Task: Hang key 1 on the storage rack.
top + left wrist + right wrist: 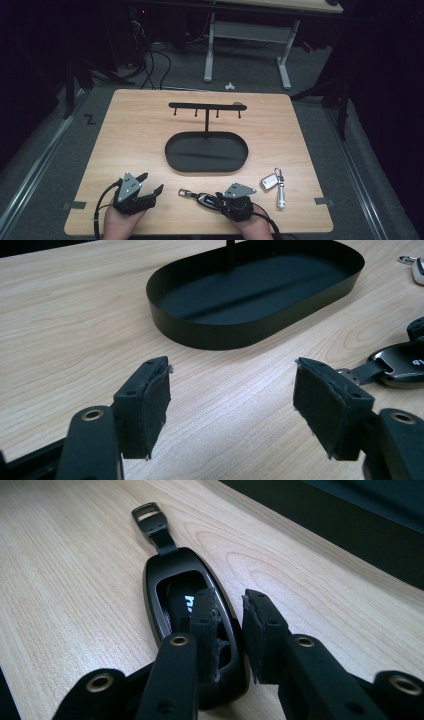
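Two grippers up: I'm pinching the right gripper onto the dark key fob's near edge on the table, jaws narrow, one pad inside the frame. Left gripper is idling wide, holding nothing. I'm seating the edge deep before lifting toward the hook stand.

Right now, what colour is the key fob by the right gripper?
The key fob is black with a dark metallic frame, clearest in the right gripper view.

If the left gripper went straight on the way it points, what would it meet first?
Probably the near wall of the black tray: the left gripper is open and aimed that way across bare table, though depth is unclear.
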### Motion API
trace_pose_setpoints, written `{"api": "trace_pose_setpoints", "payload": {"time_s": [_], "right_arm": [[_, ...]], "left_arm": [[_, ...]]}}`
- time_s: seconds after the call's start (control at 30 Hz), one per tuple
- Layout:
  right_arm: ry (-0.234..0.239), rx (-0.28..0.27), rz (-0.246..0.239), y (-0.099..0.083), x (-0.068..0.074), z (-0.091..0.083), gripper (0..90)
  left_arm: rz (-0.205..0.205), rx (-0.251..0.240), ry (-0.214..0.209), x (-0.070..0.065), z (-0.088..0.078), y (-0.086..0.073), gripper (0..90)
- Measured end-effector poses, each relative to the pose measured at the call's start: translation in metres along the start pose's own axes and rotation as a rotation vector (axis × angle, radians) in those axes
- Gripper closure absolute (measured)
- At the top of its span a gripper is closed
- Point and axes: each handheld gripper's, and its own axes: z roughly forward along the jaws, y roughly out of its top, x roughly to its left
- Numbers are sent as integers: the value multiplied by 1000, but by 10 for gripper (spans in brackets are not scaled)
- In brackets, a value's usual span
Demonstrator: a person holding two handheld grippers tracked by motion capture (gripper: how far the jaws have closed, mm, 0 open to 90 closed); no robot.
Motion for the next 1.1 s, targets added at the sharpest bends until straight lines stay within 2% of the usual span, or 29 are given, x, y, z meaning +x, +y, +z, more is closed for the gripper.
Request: {"api": "trace_pose_setpoints", "payload": {"time_s": [0.13,0.27,0.4,0.5,0.57,0.63,0.87,1.07,1.1], "right_arm": [[6,1,-16,1,0,1,755],[29,5,-31,3,-3,4,688],[49,8,-43,5,-4,7,683],[62,11,-46,7,-3,8,743],[63,13,-62,7,-3,8,826],[43,15,-72,6,-2,7,856],[37,3,-72,7,-3,5,871],[17,-26,-60,8,-6,-7,870],[1,-38,-53,7,-9,-14,871]], "left_arm": [[1,2,-4,0,0,0,314],[0,3,-7,-1,1,0,314],[1,4,-8,-1,1,-1,314],[1,8,-8,-1,1,-1,314],[0,9,-10,-1,1,-1,314],[1,9,-9,-1,1,-1,314],[-2,6,-8,-1,0,0,314],[-4,2,-8,-1,0,0,314],[-5,0,-11,-1,0,1,314]]}}
